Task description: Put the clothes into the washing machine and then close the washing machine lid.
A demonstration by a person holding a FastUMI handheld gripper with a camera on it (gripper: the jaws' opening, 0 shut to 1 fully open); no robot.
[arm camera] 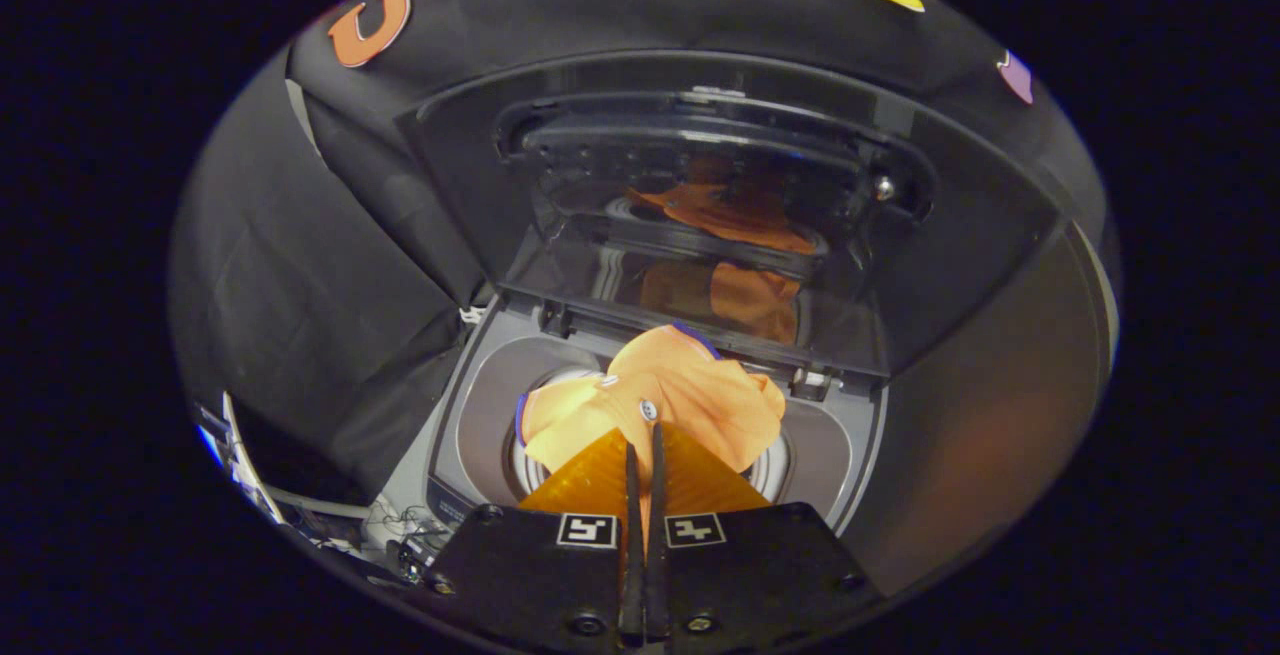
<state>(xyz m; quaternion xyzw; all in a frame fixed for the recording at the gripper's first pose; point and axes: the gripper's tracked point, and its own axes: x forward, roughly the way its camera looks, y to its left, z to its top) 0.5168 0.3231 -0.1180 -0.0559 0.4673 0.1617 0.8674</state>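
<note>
The gripper (pixel 645 435) pinches the orange garment (pixel 660 395) over the washing machine (pixel 480 415) drum opening; the lid (pixel 700 205) stands raised against black cloth (pixel 300 265).

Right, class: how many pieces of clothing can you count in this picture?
1: an orange garment pinched in the closed gripper, hanging over the washing machine's drum opening. More may lie hidden beneath it.

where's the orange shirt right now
In the gripper view the orange shirt hangs pinched between the gripper fingers, just above the washing machine's drum opening, in front of the raised lid.
</note>
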